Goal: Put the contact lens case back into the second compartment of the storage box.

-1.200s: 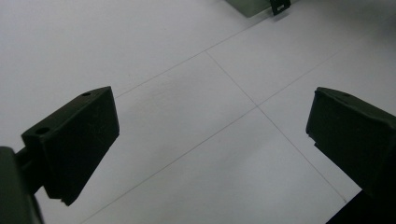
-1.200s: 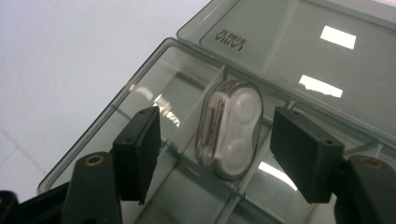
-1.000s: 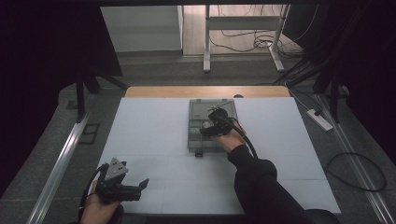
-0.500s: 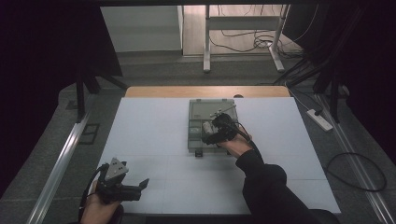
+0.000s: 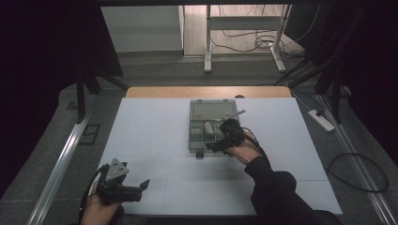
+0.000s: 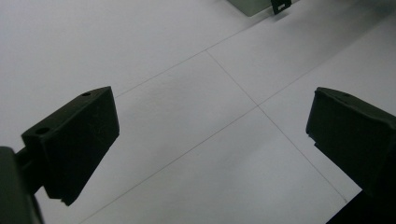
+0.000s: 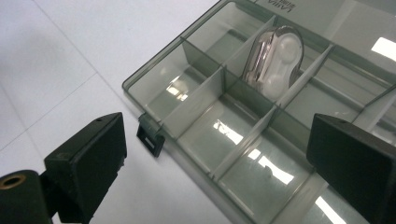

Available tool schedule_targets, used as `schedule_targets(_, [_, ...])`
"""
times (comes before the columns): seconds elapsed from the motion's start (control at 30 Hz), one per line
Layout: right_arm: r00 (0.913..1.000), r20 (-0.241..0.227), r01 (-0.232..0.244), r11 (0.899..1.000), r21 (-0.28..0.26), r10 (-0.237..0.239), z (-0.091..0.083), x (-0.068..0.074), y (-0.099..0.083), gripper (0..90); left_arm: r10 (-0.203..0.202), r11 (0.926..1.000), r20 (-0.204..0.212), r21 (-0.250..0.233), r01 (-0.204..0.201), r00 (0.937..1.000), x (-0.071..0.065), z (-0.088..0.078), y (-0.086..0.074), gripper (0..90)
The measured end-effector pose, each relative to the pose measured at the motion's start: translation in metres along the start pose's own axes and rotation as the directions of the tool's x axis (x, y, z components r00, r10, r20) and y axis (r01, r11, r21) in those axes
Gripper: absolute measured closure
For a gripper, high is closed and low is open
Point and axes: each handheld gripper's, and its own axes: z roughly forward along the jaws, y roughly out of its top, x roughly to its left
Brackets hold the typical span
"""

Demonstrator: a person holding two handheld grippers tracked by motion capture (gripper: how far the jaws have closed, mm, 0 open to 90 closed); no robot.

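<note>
The case (image 7: 275, 58), a white and clear oblong piece, is seen propped on edge in 1 cell of the grey box (image 5: 195, 140), which sits mid-table with its lid thrown open to the far side. In the right gripper view the case leans against a divider, its long axis rising steeply, rounded end up and tilted toward the far cells.

The right gripper (image 5: 220, 144) is held over the near right part of the box; its jaws have just been opening and now stand wide, with nothing between them. The left gripper (image 5: 136, 187) rests near the table's near left corner, jaws wide apart over bare table (image 6: 187, 56), well apart from the box.

The case could be tipped flat or knocked over the divider if a jaw were swung past it. The latch (image 7: 150, 135) at the near edge could be snagged by the left-hand jaw, and the light box dragged.
</note>
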Motion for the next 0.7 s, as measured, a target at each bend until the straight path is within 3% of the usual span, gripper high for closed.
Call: schedule_targets(0.7, [0.9986,-0.021,0.048,0.999,-0.006,-0.048,-0.026,0.005,-0.024,1.3,-0.009,0.9999,0.006,-0.004,0.009,0.9999,0.001,-0.001,-0.001,2.1])
